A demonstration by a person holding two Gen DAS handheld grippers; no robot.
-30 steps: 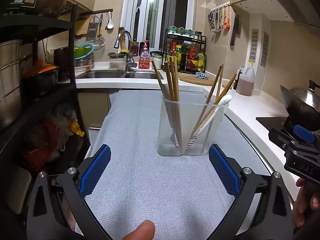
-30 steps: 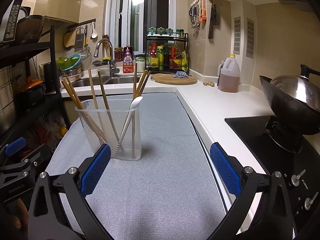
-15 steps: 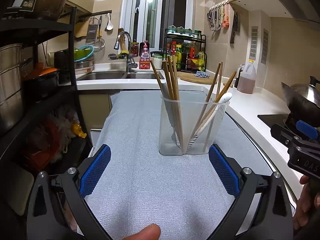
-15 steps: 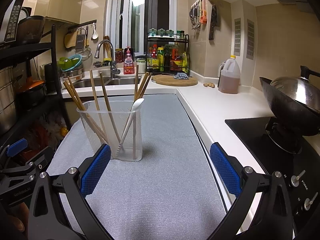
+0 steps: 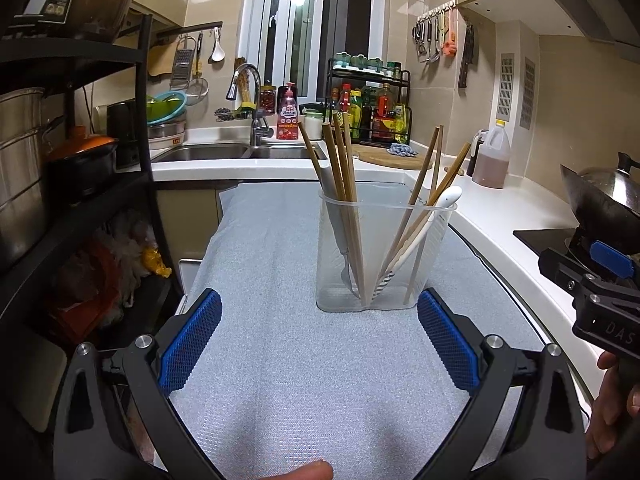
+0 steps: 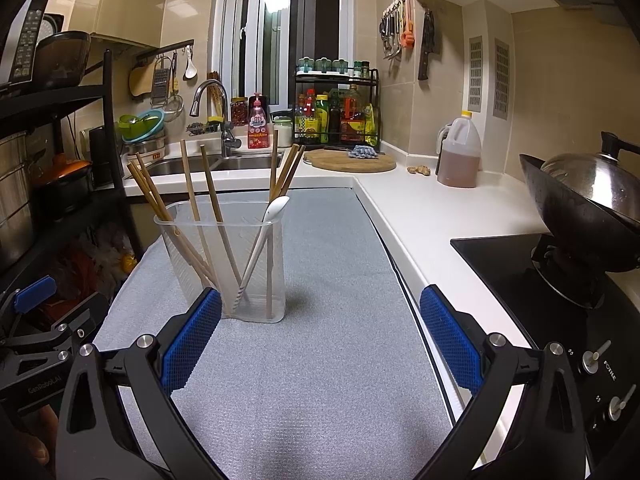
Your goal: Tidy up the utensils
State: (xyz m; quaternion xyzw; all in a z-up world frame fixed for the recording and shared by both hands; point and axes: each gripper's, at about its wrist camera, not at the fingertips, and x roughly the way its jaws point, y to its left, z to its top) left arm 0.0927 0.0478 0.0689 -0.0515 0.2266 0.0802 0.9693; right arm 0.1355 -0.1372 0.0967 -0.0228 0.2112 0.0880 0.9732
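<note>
Kitchen counter, dim light, grey textured mat (image 5: pixel 280 360) covering the work surface. Left gripper (image 5: pixel 318 342) is hovering low over the mat with its blue pads spread wide, gripping nothing; the clear utensil holder (image 5: pixel 384 256) is standing just beyond its fingertips, slightly toward the right pad. Right gripper (image 6: pixel 320 340) is likewise gaping wide and carrying nothing, the holder sitting just past its left pad. Inside the holder, wooden chopsticks (image 5: pixel 344 184) are leaning in two bunches, one each side of what looks like a centre divider, with a grey-handled utensil (image 5: pixel 334 208) among the left bunch and a white spoon (image 5: pixel 424 236) among the right. No loose utensils are showing on the mat around the holder. Judgement: everything appears gathered, so the task is looking finished or nearly so; sorting between compartments may be remaining, cannot tell.
</note>
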